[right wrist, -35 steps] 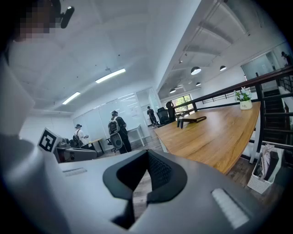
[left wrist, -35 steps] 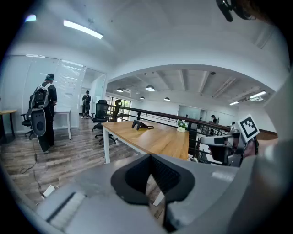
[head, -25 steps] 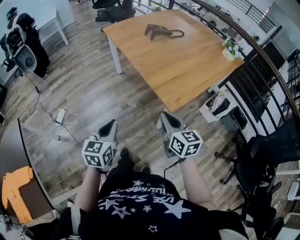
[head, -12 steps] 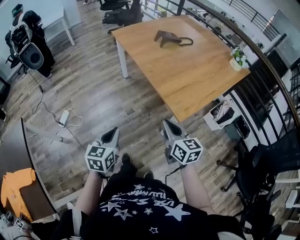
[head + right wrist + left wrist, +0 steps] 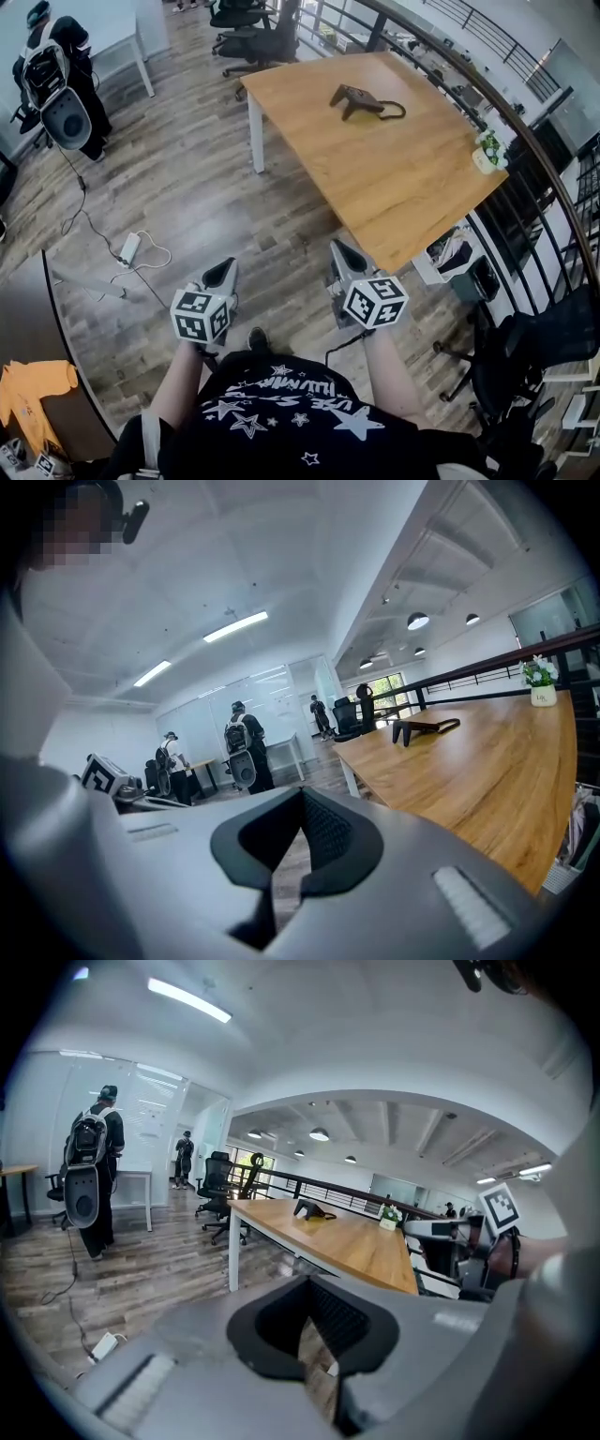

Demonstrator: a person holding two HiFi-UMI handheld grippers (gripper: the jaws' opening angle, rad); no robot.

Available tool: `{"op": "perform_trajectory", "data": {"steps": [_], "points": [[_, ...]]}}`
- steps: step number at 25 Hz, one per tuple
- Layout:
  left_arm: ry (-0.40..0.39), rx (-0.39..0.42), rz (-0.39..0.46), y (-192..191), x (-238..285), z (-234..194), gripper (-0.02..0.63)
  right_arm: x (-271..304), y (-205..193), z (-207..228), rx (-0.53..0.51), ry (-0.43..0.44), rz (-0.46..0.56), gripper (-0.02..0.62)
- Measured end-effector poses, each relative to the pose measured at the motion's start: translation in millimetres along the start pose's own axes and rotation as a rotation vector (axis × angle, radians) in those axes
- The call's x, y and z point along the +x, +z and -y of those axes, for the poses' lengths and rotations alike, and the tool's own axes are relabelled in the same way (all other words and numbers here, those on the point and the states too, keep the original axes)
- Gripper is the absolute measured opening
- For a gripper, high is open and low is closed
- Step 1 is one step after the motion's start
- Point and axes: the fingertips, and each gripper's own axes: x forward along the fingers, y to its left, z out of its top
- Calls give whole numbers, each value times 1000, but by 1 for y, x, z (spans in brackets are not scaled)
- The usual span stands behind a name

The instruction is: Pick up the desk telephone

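Observation:
The desk telephone (image 5: pixel 361 98) is a dark set with a looped cord, lying at the far part of a wooden table (image 5: pixel 394 187). It also shows small and distant as the telephone (image 5: pixel 312 1209) in the left gripper view and the telephone (image 5: pixel 422 727) in the right gripper view. My left gripper (image 5: pixel 223 269) and right gripper (image 5: pixel 339 251) hang side by side over the wood floor, short of the table's near corner. Both are shut with nothing held. The left gripper (image 5: pixel 305 1372) and right gripper (image 5: pixel 272 892) show their pads meeting.
A small potted plant (image 5: pixel 487 150) stands at the table's right edge, beside a dark railing (image 5: pixel 525 159). Bins (image 5: pixel 455 258) sit under the near corner, with a black chair (image 5: pixel 525 347) at right. A power strip with cable (image 5: pixel 129 248) lies left. Office chairs (image 5: pixel 248 37) and a person with a backpack (image 5: pixel 56 80) are farther off.
The table and telephone have slid down and right in the head view and come closer. Both grippers stay shut in front of the body and have moved forward with the person.

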Motion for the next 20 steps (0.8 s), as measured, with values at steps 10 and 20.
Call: {"op": "perform_trajectory", "data": {"steps": [10, 20], "points": [[19, -14, -18, 22, 7, -84, 2, 83, 7, -23, 16, -16, -22, 0], [22, -46, -38, 24, 24, -123, 2, 111, -1, -12, 21, -44, -68, 0]]}}
